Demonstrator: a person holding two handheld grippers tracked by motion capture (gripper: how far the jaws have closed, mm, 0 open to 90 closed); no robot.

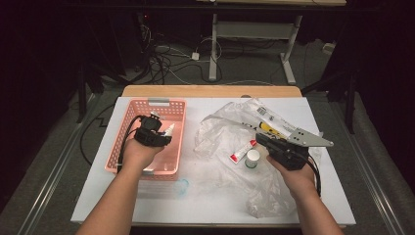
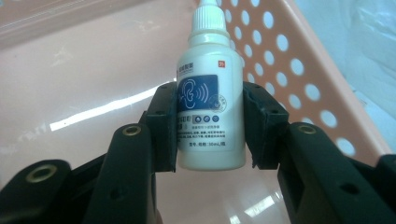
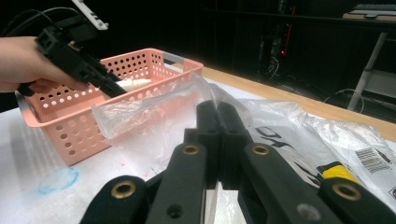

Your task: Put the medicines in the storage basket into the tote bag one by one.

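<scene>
I have two tongs, one in each hand. My left gripper (image 2: pixel 210 126) is clamped on one small white dropper bottle (image 2: pixel 211 98), both pads pressed flat against its sides across the blue label with the ear drawing. The bottle is over the inside of the one pink perforated basket (image 1: pixel 128 128), which sits at the left end of the table (image 1: pixel 205 205), close to its far left corner. From the right gripper view the bottle's white tip (image 3: pixel 135 84) pokes out past the jaws above the basket's rim.

My right gripper (image 3: pixel 218 135) has its two jaws pressed together, and they appear to pinch a fold of the clear plastic bag (image 1: pixel 220 132) that spreads over the middle and right of the table; I cannot tell for certain that the film is caught. On that plastic, just left of my right hand, I count one red and white tube (image 1: pixel 243 151) and one small white-capped jar (image 1: pixel 252 158), lying near each other. One blue ring-shaped stain (image 1: pixel 182 186) marks the table near its front edge, just beyond the basket's near right corner.
</scene>
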